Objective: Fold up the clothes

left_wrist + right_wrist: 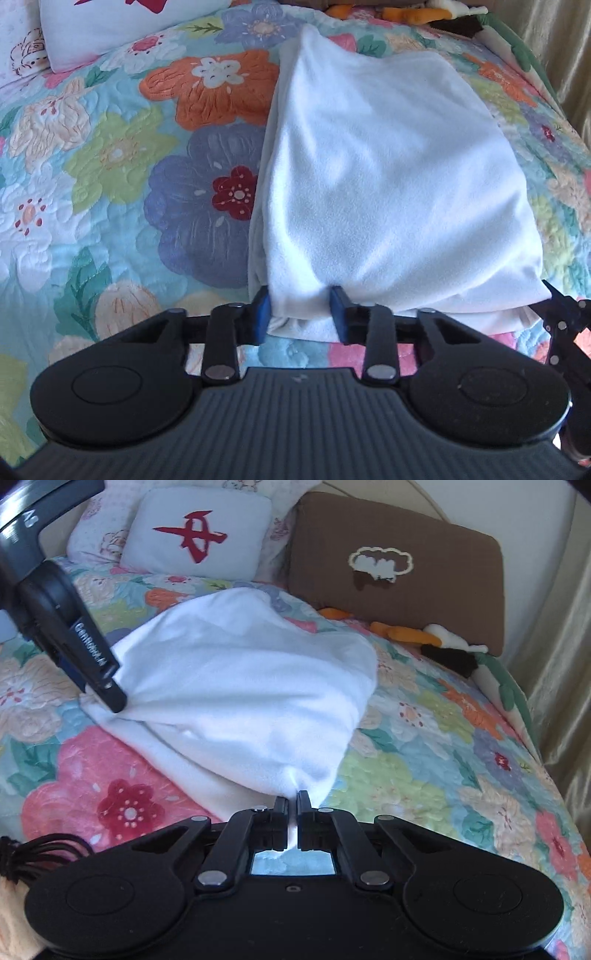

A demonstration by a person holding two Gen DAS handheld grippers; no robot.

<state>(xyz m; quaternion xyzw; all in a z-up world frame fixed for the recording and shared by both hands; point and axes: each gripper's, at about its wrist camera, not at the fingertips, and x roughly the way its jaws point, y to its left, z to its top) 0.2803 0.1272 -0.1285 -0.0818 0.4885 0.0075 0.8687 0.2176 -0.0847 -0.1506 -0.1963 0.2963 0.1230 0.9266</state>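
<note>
A white fleece garment (388, 166) lies folded over on the flowered quilt (122, 155). My left gripper (301, 310) holds its near-left edge, and the bunched cloth fills the gap between the blue pads (263, 314). In the right wrist view the left gripper (116, 701) comes in from the upper left, and creases in the garment (240, 672) gather at its tip. My right gripper (293, 801) is shut on a pinched corner at the garment's near edge. That same right gripper (548, 288) shows at the right edge of the left wrist view, at the garment's near-right corner.
At the head of the bed lean a white cushion with a red mark (195, 535) and a brown cushion (395, 568). An orange, white and black plush toy (436, 638) lies by the brown cushion. A pale curtain (561, 646) hangs along the bed's right side.
</note>
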